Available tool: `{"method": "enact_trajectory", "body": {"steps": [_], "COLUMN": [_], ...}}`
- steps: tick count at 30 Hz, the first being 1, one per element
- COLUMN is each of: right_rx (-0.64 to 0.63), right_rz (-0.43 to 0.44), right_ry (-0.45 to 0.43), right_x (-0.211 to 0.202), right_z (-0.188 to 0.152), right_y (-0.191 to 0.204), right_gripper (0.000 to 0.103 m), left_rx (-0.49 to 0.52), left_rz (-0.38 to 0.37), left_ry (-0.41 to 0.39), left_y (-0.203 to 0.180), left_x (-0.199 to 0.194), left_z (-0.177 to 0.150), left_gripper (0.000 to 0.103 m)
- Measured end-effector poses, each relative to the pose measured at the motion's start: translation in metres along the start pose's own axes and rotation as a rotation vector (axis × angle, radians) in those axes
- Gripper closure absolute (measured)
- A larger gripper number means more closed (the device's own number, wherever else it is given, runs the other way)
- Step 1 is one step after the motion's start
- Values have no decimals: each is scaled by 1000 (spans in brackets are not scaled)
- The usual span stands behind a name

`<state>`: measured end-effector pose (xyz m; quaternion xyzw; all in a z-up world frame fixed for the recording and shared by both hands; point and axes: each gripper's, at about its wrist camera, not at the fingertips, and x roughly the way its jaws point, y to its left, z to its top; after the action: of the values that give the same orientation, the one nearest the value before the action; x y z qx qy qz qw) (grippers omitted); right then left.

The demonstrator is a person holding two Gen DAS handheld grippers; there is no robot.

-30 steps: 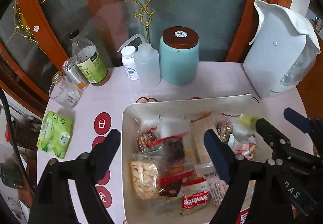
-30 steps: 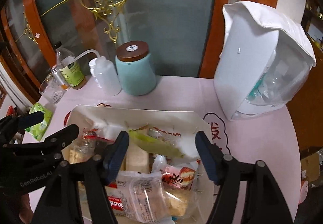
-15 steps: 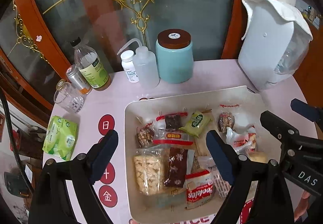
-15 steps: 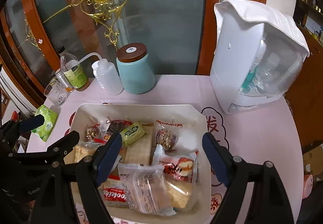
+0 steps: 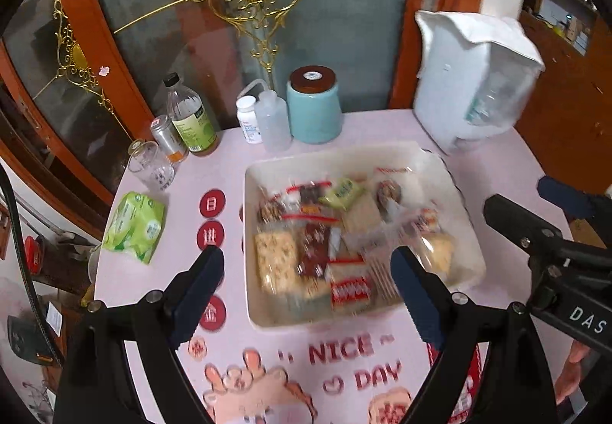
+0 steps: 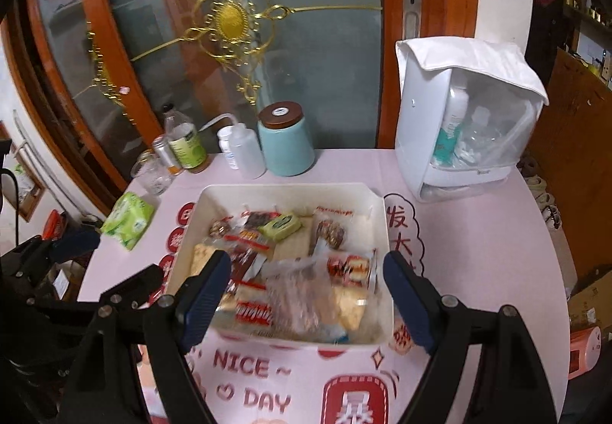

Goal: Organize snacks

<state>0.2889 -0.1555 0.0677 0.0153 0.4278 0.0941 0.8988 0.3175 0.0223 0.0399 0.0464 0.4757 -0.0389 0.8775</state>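
Observation:
A white tray (image 5: 464, 232) sits on the pink table, also in the right wrist view (image 6: 382, 251). It holds several wrapped snacks: a green packet (image 5: 342, 191) (image 6: 281, 225), a rice cracker bar (image 5: 276, 263) and a red-labelled packet (image 5: 351, 288) (image 6: 252, 316). My left gripper (image 5: 308, 294) is open and empty, above the tray's near edge. My right gripper (image 6: 308, 299) is open and empty, also held above the tray's near edge.
At the table's back stand a teal jar (image 5: 314, 104), a squeeze bottle (image 5: 273, 121), a pill bottle (image 5: 248, 114), a green-labelled bottle (image 5: 189, 118), a can (image 5: 165, 136) and a glass (image 5: 151, 167). A green tissue pack (image 5: 134, 227) lies left. A white storage box (image 5: 474, 79) stands right.
Both grippers have pulled back and up from the tray, still open. A green packet that was under the right gripper now lies in the tray.

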Motion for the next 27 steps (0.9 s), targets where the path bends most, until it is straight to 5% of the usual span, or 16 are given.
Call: {"method": "enact_trajectory", "body": {"steps": [10, 21, 27], "right_rx": [-72, -100, -108], "right_rz": [52, 64, 69], "right_ry": [-31, -81, -37], "right_x": [-93, -155, -162], "right_z": [-71, -143, -189], "right_y": [11, 12, 8], "right_gripper": [20, 21, 21], "left_rx": [72, -20, -95], "left_rz": [-9, 32, 62], "left_ry": [-12, -62, -95], "left_y": [-36, -45, -41], "left_x": [-100, -174, -190], "left_z": [-87, -180, -219], "left_gripper": [15, 15, 15]}}
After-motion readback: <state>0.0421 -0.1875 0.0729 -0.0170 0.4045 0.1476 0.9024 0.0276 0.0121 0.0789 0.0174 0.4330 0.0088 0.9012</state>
